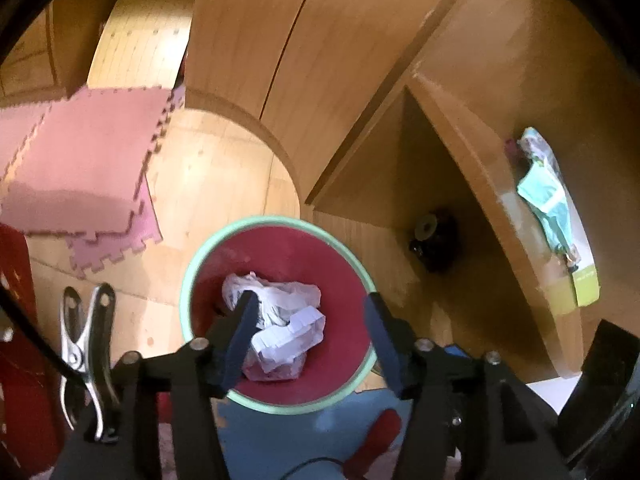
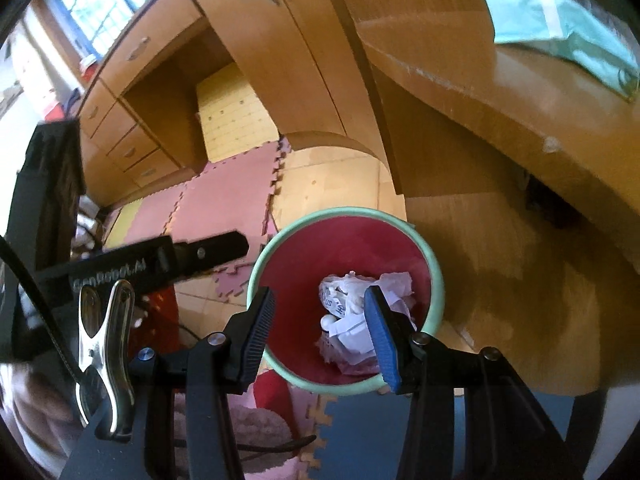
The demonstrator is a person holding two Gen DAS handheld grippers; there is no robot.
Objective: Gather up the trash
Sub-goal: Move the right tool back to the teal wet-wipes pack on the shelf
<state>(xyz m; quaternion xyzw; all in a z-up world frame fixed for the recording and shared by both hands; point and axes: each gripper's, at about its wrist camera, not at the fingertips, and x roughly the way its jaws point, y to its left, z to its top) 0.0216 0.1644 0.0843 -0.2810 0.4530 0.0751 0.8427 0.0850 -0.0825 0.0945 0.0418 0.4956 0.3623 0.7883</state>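
A red bin with a pale green rim stands on the floor beside a wooden desk. Crumpled white paper lies at its bottom. My left gripper hangs over the bin's mouth, jaws well apart, with nothing pinched between them. In the right wrist view the same bin's rim and the paper show below my right gripper, which is also open and empty above the bin. A black finger of the left gripper reaches in from the left, just outside the rim.
A curved wooden desk overhangs the bin on the right, with a teal packet on top. A dark round object sits under it. Pink foam mats and a blue mat cover the floor. Wooden cabinets stand behind.
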